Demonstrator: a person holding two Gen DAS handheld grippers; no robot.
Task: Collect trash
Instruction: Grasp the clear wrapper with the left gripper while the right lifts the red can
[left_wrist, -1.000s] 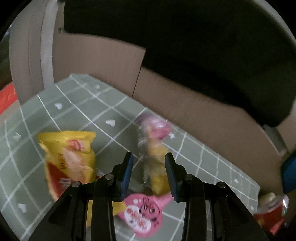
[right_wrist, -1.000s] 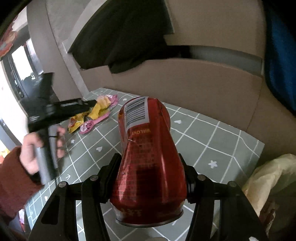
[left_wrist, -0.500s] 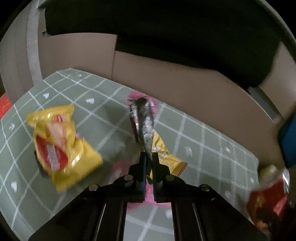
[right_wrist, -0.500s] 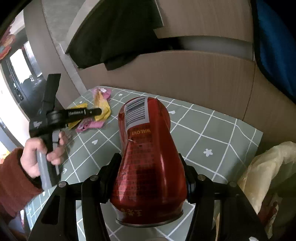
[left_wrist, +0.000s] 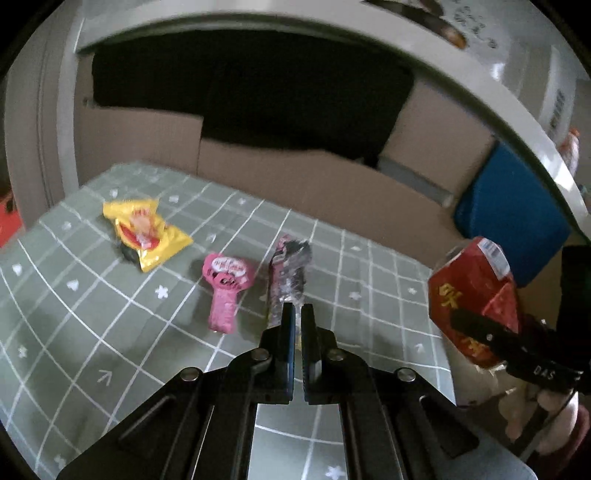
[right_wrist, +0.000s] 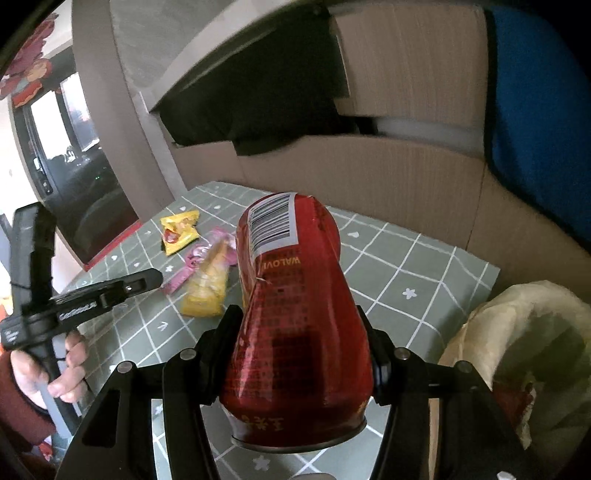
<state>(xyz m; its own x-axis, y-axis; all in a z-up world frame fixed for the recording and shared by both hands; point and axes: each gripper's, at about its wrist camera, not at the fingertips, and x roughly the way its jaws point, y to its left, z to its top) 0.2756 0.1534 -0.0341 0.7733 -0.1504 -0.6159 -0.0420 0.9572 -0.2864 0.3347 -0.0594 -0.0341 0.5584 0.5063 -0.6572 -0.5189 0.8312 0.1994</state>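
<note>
My left gripper (left_wrist: 297, 310) is shut on the end of a crinkled pink-and-silver wrapper (left_wrist: 288, 277), which sticks out ahead of the fingertips above the table. Seen from the right wrist, that wrapper (right_wrist: 207, 284) shows its yellow side beside the left gripper (right_wrist: 147, 278). My right gripper (right_wrist: 299, 319) is shut on a dented red can (right_wrist: 291, 314), held bottom end toward the camera. The can (left_wrist: 469, 291) also appears at the right in the left wrist view. A yellow snack bag (left_wrist: 144, 232) and a pink wrapper (left_wrist: 225, 284) lie on the green checked tablecloth (left_wrist: 92, 332).
A pale plastic bag (right_wrist: 524, 332) hangs open off the table's right edge. Cardboard boxes (left_wrist: 332, 184) with a dark cloth draped over them stand right behind the table. A blue thing (left_wrist: 509, 210) sits at the back right. A person's hand (right_wrist: 70, 369) grips the left handle.
The left jaws closed on the wrapper, then the gripper drew back and rose with it, away from the yellow bag and pink wrapper. The right gripper shifted slightly with the can.
</note>
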